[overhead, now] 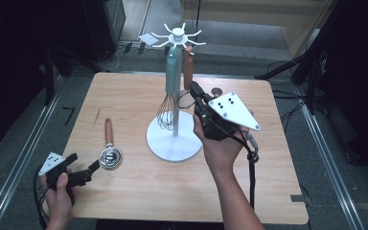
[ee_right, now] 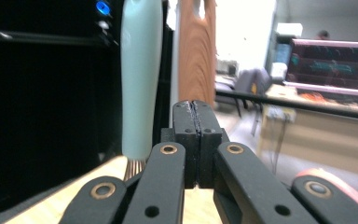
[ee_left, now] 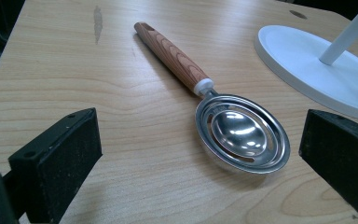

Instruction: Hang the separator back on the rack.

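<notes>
On the light wooden tabletop (overhead: pixel 139 191) a white round-based utensil stand (overhead: pixel 174 141) sits near the middle. A pale-green-handled wire whisk (overhead: pixel 168 103) and a brown wood-handled utensil (overhead: pixel 188 69) hang from it. A wood-handled steel slotted spoon (overhead: pixel 109 151) lies to its left.

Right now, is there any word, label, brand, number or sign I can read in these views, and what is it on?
No readable text.
Floor mark left of the table: a dark shape like a "7", not clearly a number.
Paper on the floor behind the utensil stand: too small to read.
Screens in the right gripper view: blurred.
</notes>
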### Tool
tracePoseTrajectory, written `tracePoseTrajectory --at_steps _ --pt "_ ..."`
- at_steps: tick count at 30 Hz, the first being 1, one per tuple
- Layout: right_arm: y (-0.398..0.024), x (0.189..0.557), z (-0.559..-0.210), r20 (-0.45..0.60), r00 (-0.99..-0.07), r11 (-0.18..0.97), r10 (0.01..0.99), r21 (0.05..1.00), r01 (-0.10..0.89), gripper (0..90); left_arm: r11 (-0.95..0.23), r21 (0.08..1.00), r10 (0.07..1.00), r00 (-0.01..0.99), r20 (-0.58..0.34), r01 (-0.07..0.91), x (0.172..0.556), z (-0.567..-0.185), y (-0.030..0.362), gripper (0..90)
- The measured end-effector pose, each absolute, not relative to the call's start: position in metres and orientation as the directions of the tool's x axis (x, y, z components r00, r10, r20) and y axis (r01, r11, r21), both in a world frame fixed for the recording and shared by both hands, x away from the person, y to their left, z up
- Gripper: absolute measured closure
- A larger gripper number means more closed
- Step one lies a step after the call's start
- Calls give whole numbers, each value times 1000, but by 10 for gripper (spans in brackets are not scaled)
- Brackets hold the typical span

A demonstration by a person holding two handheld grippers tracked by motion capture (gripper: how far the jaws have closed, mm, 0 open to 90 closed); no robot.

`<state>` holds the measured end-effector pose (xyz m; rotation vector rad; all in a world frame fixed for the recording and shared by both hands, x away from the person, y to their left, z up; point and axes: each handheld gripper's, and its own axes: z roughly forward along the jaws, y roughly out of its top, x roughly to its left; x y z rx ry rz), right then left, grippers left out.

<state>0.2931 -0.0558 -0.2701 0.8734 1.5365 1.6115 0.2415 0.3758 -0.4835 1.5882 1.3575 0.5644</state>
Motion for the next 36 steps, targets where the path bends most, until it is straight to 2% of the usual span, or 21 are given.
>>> tracePoseTrajectory --at_steps 16,30,36 --pt "-59 308 -237 -19 -503 -58 864 989 -139 900 53 863 934 281 -221 502 242 -483 376 0" --pt "-58 312 -221 -4 -498 -81 867 986 -149 900 48 863 934 283 -217 503 242 -484 376 0" --pt "-52 307 -219 -30 -514 -63 857 985 -164 900 47 863 934 283 -216 502 242 -483 376 0"
